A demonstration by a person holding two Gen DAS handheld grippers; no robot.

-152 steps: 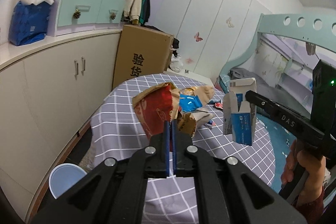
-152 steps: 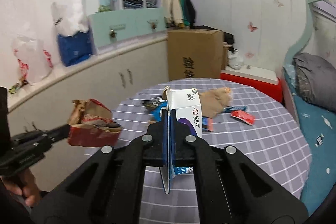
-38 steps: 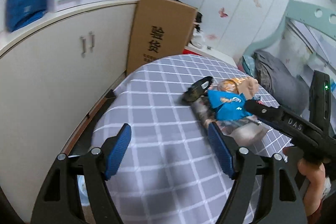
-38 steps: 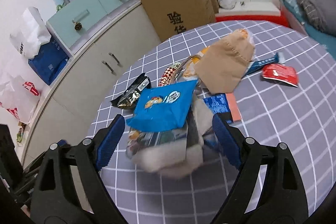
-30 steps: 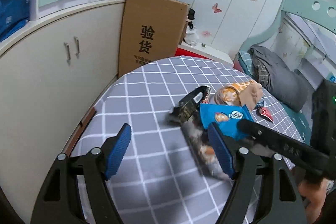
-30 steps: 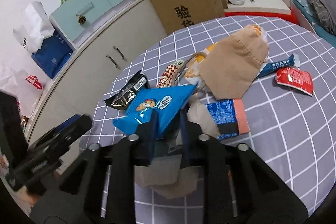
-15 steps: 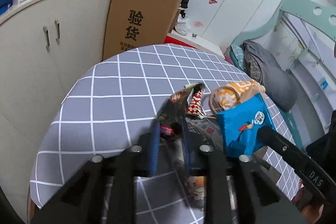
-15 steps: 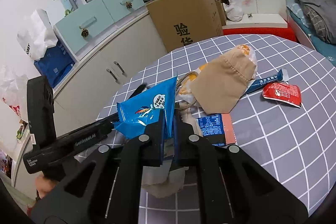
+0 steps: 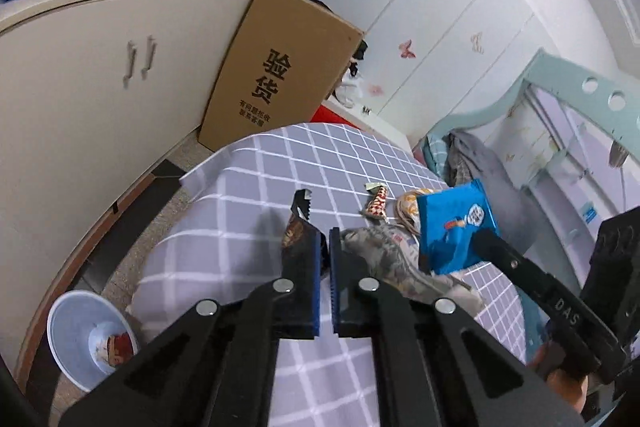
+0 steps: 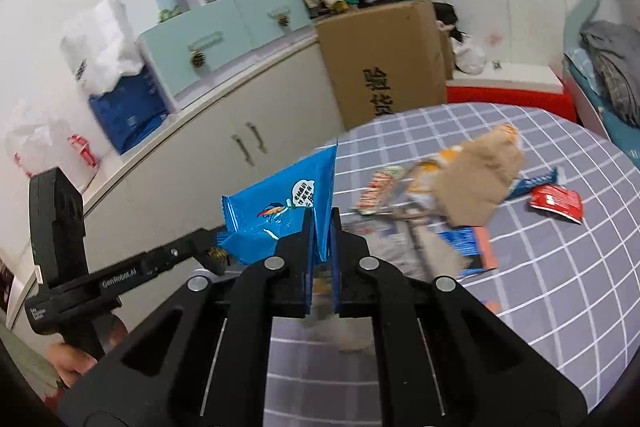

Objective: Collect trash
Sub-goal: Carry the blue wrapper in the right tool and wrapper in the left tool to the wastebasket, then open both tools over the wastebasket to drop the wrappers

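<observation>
My left gripper (image 9: 325, 247) is shut on a black snack wrapper (image 9: 298, 223) and holds it above the checked round table (image 9: 248, 195). My right gripper (image 10: 320, 223) is shut on a blue snack packet (image 10: 280, 211), lifted off the table; the packet also shows in the left wrist view (image 9: 456, 227). A light blue bin (image 9: 86, 339) with red trash inside stands on the floor at the table's left. The left gripper shows in the right wrist view (image 10: 212, 251), just left of the blue packet.
Several wrappers stay on the table: a brown paper bag (image 10: 480, 183), a red sachet (image 10: 556, 203), a blue-orange packet (image 10: 468, 247), a grey crumpled bag (image 9: 384, 255). A cardboard box (image 9: 280, 67) and white cupboards (image 9: 80, 87) stand beyond the table. A bed (image 9: 480, 163) is on the right.
Both grippers were open over the pile, then shut on wrappers. Both have since lifted their wrappers off the table. Five seconds ago they held a red bag and a white carton.
</observation>
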